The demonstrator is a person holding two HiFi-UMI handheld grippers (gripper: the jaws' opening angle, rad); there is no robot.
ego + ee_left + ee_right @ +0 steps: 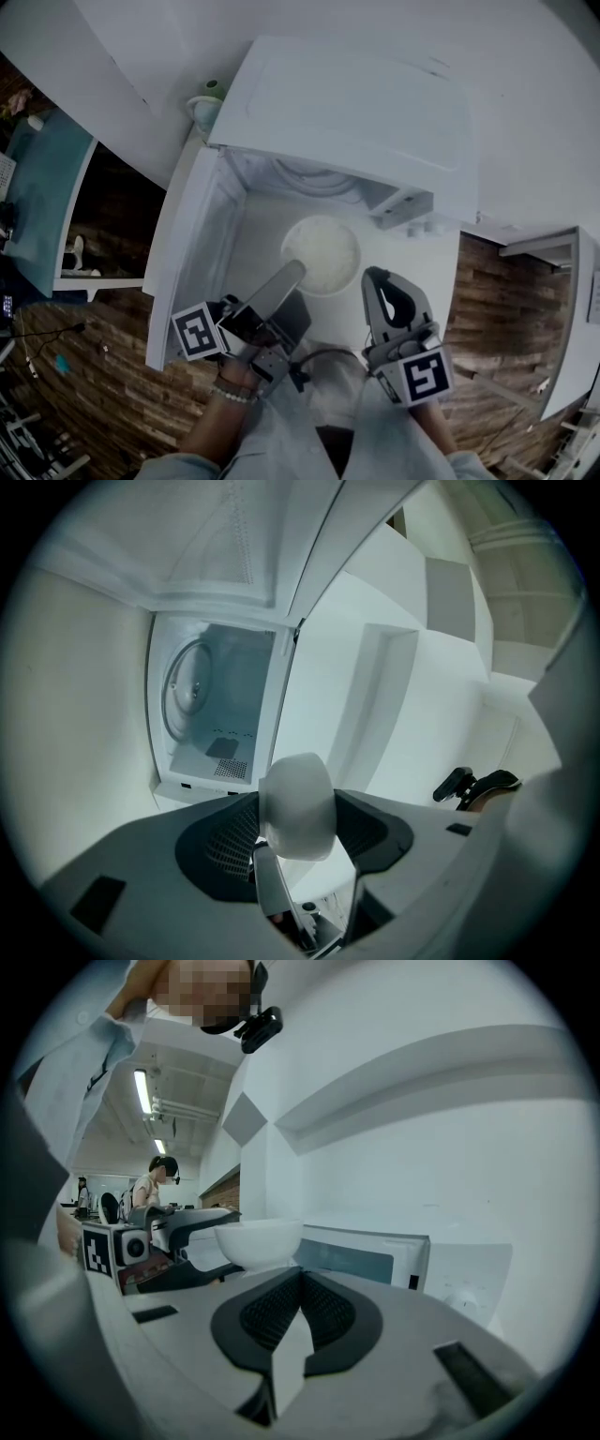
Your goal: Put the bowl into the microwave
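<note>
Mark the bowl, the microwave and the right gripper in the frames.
bowl [323, 247]: head view, inner surface.
microwave [234, 700]: left gripper view, wall of the open cavity.
right gripper [373, 276]: head view, tips of its closed jaws.

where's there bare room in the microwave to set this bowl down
The turntable inside the microwave is bare, walled by the white cavity sides. The mouth is tighter: open door on one side, the left gripper holding the bowl and the shut right gripper in front.
</note>
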